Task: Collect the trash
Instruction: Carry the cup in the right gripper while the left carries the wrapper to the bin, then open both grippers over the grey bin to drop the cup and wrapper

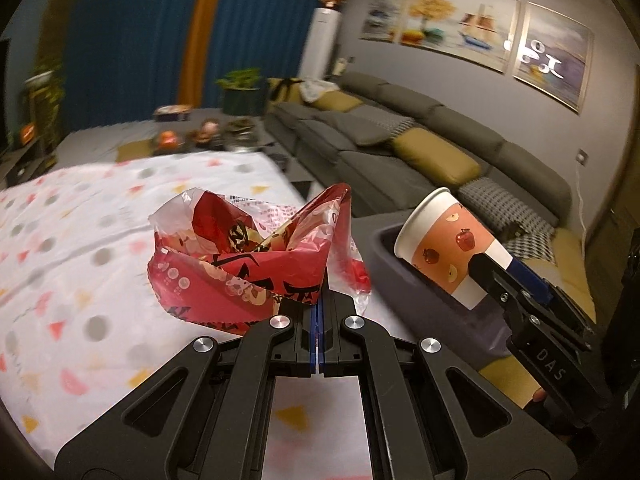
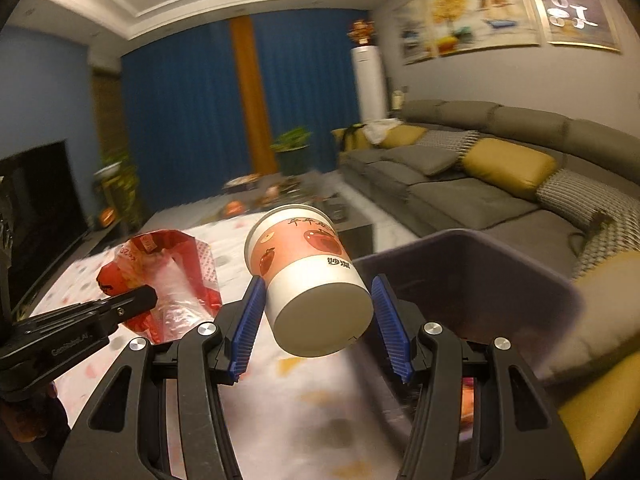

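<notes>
The left gripper (image 1: 319, 320) has its two blue pads pressed together on the lower edge of a red wrapper (image 1: 248, 256). The wrapper stands up in front of the fingers, crumpled and open at the top, and it hangs above the table (image 1: 80, 240), which has a white cloth with coloured dots and triangles. In the right wrist view the same wrapper (image 2: 160, 280) is at about 9 o'clock from the cup, with the left gripper (image 2: 150, 298) coming in from the left edge.

The right gripper (image 2: 318, 320) holds a paper cup (image 2: 308, 272) between its blue pads (image 2: 248, 320). The cup is tilted, its flat bottom turned to the camera and its mouth pointing away and up. It has a pink band with apple pictures. The left pad touches the cup wall; on the right side I cannot tell if the pad touches or stands a little apart.

In the left wrist view the cup (image 1: 448, 252) is at 3 o'clock from the wrapper, over the rim of a grey bin (image 1: 404, 276), and the right gripper (image 1: 496, 276) is at its lower end. In the right wrist view the bin (image 2: 480, 280) lies at 3 o'clock from the cup, just beside it. A grey sofa (image 2: 460, 176) with yellow cushions is behind.
</notes>
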Demonstrator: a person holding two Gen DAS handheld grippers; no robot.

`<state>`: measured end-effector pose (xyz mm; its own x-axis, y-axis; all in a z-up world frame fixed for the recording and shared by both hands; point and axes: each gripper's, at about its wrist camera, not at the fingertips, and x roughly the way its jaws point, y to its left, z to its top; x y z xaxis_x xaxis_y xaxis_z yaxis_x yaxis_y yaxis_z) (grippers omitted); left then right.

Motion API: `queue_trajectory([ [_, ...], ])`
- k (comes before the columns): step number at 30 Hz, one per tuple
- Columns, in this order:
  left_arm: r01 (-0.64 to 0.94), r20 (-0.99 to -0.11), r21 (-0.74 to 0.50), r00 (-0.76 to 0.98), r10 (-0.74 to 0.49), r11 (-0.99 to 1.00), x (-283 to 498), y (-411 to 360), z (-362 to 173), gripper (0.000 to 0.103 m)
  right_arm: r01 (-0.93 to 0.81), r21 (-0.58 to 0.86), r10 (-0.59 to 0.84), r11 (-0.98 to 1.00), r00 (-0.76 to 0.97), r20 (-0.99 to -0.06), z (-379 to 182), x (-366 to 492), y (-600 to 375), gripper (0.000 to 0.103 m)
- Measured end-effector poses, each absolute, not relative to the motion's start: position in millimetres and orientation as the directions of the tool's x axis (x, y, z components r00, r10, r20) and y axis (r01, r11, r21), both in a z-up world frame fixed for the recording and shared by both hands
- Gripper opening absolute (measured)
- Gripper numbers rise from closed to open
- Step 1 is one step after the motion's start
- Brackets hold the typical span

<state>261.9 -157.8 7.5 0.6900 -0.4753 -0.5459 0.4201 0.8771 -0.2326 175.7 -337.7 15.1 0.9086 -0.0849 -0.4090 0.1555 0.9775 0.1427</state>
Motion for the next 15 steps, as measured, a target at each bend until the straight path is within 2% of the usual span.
queue_trajectory([
  [7,0.528,-0.538,-0.213,0.639,-0.550,0.822,264.5,-238.4,11.9,0.000,0.301,0.173,-0.213,0.938,0.892,-0.399,15.4,153.8,-400.4,0.054],
  [15,0.604,-0.549,-0.237,0.563,-0.618,0.761,269.5,-295.8,0.7,0.000,0.371,0.174,-0.276,0.912,0.869,-0.410,6.4,149.4,-431.9,0.054],
])
